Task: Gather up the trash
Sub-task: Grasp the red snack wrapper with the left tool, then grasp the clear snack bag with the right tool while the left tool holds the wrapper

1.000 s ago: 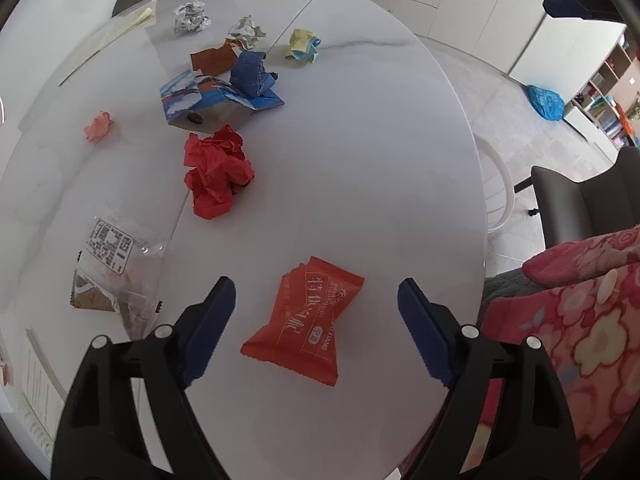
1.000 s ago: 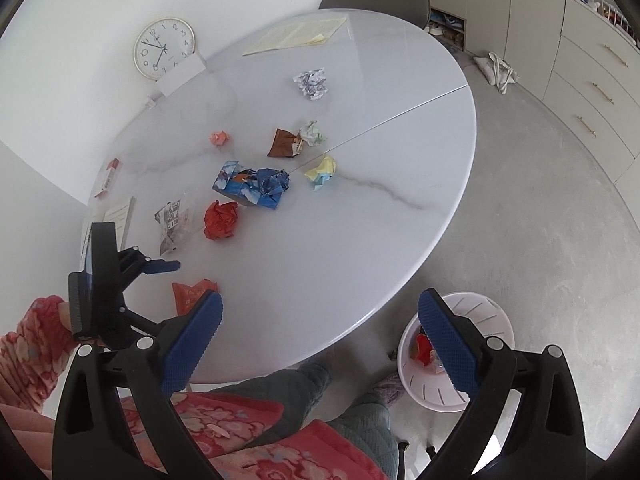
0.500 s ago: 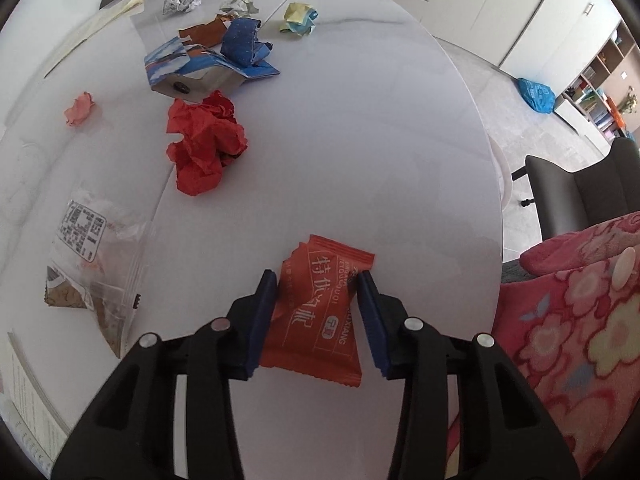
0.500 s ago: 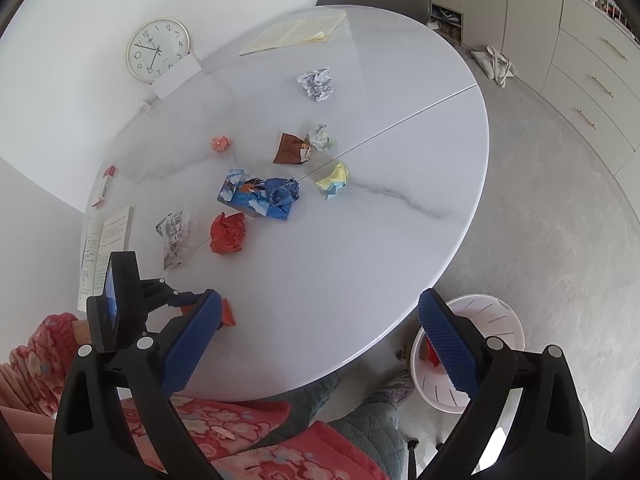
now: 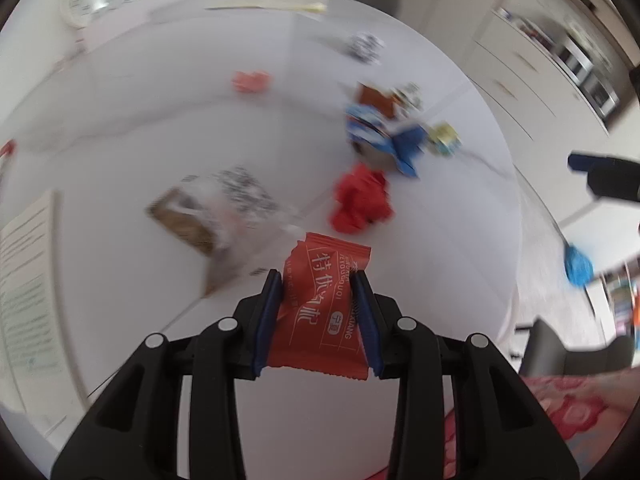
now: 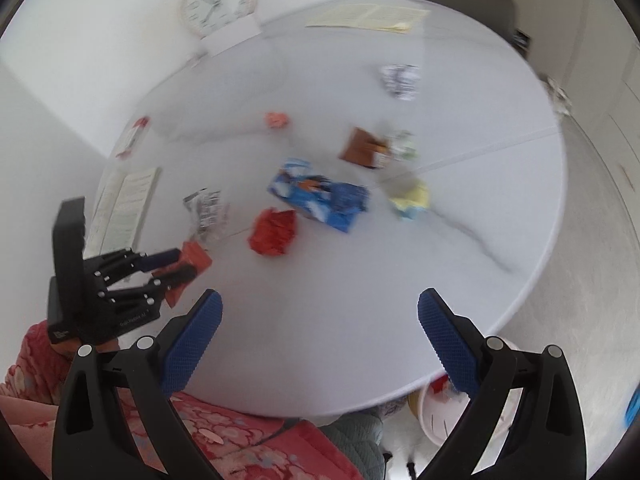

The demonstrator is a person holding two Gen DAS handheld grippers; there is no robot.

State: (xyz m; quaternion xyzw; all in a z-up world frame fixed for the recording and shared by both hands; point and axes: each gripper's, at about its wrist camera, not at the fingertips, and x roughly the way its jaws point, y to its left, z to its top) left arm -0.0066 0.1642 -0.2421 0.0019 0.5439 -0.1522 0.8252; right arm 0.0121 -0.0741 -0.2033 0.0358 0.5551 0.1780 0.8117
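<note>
Lifted off the white table (image 5: 460, 280) since a second earlier, the orange snack packet (image 5: 320, 308) sat pinched in the left gripper (image 5: 318, 312), whose jaws had just closed on it. The right gripper (image 6: 320, 340) hung spread wide, holding nothing.

Left gripper (image 5: 318, 312): angled steeply downward, jaws just closed, blue pads pressing both sides of the orange snack packet (image 5: 320, 304) (raised off the table). Right gripper (image 6: 318, 340): angled downward near the table's front edge, jaws spread wide, nothing between them.
</note>
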